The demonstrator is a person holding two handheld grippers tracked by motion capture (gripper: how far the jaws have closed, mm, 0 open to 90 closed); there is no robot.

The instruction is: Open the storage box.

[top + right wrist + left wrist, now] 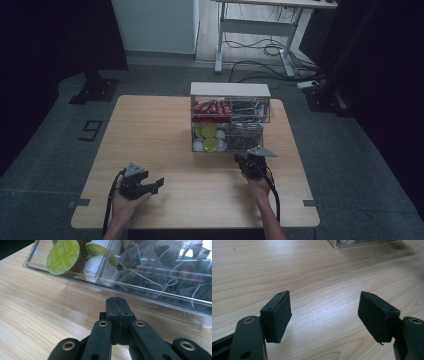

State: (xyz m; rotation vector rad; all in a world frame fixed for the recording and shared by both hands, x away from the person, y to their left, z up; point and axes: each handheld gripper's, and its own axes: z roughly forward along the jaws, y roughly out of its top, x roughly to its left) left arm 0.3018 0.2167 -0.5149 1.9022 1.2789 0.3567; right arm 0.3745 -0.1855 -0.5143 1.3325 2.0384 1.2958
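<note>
The right gripper (117,300), jaws pressed together on nothing, is sitting just before the clear organizer (230,120); the left gripper (324,315), jaws apart, is hovering well left of it.

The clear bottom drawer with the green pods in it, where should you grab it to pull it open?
Grip the front wall's top rim of the lower drawer, coming from the person's side. That thin clear edge faces the shut right gripper; its fingers must open first.
</note>
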